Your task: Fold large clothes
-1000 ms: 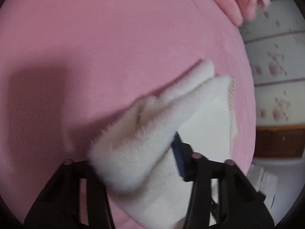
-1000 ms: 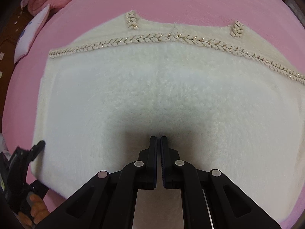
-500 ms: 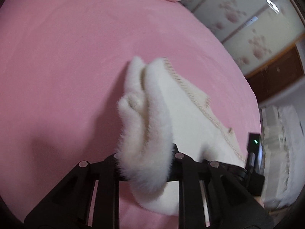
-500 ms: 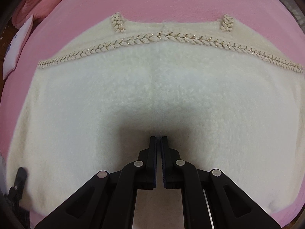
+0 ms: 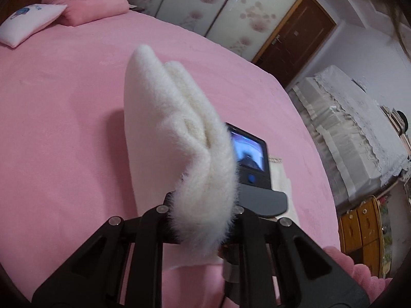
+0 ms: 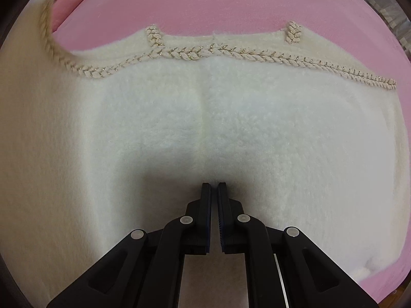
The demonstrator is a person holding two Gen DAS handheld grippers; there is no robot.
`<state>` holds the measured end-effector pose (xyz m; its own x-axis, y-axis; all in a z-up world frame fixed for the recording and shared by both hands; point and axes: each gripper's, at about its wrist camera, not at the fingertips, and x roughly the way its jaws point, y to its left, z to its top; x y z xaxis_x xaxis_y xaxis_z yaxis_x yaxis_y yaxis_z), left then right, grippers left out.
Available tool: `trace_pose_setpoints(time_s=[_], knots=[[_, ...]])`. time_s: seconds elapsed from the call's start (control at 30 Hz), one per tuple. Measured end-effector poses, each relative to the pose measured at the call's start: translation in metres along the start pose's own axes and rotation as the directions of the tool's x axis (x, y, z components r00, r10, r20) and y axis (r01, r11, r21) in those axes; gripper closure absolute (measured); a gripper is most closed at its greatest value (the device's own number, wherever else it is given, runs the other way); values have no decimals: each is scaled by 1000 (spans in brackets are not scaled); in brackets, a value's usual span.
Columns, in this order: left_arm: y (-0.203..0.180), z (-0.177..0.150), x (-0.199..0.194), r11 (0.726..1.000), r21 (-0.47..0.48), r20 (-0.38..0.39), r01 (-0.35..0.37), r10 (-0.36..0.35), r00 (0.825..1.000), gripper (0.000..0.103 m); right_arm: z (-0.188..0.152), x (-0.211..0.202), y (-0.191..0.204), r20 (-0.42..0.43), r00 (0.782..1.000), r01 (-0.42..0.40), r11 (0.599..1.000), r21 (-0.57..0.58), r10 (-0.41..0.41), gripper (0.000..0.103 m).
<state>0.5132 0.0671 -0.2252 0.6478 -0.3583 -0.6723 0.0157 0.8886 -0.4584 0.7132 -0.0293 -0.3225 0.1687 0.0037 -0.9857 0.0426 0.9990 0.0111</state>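
Pinching a bunched fold of the fluffy white garment (image 5: 179, 138) in the left hand-held gripper (image 5: 203, 220), jaws just closing tighter on the fabric, raised above the pink bed (image 5: 64, 107). Pressing the right hand-held gripper (image 6: 214, 187), jaws nearly together and gripping nothing, onto the garment's flat middle, braided trim (image 6: 231, 54) lying ahead of its fingertips.
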Motion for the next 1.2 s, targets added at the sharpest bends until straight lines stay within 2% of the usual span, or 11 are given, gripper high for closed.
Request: trace_pose_setpoints(time_s=[0.27,0.57,0.8,0.9,0.97,1.0,1.07,1.1,1.13,1.17,1.2], knots=[[-29,-8,-1,1000,10,10,-8,8,1000,91,-11,-4,7,25,999,-26,999,-28,27,97],[-98,-37,-31,999,1,48,-36,36,998,91,-19,-10,-25,44,981,-187,981,-51,190,97],[-186,-60,-30,998,12,76,-56,55,996,92,-17,-11,-67,-22,896,-444,893,-78,444,98],[-222,-70,-27,999,-5,73,-50,50,996,92,-15,-6,-86,-49,827,-562,825,-57,560,99],[-250,-78,-20,999,13,71,-40,39,997,92,-15,0,-102,-70,764,-645,764,-35,641,100],[-266,-83,-17,999,33,64,-38,35,997,92,-14,5,-113,-90,719,-692,722,-7,689,102],[-300,-90,-10,996,81,56,-43,39,998,92,-14,5,-130,-112,673,-735,678,5,731,102],[-316,-95,-5,994,103,49,-43,38,998,92,-14,1,-138,-103,691,-721,693,-23,715,102],[-331,-100,-2,993,112,40,-35,31,999,92,-14,-3,-146,-88,736,-677,734,-55,671,102],[-342,-103,2,993,116,26,-22,19,999,92,-14,-4,-154,-82,760,-650,757,-69,645,102],[-354,-108,6,992,123,11,-12,10,1000,92,-13,-3,-166,-93,732,-681,730,-61,675,102]])
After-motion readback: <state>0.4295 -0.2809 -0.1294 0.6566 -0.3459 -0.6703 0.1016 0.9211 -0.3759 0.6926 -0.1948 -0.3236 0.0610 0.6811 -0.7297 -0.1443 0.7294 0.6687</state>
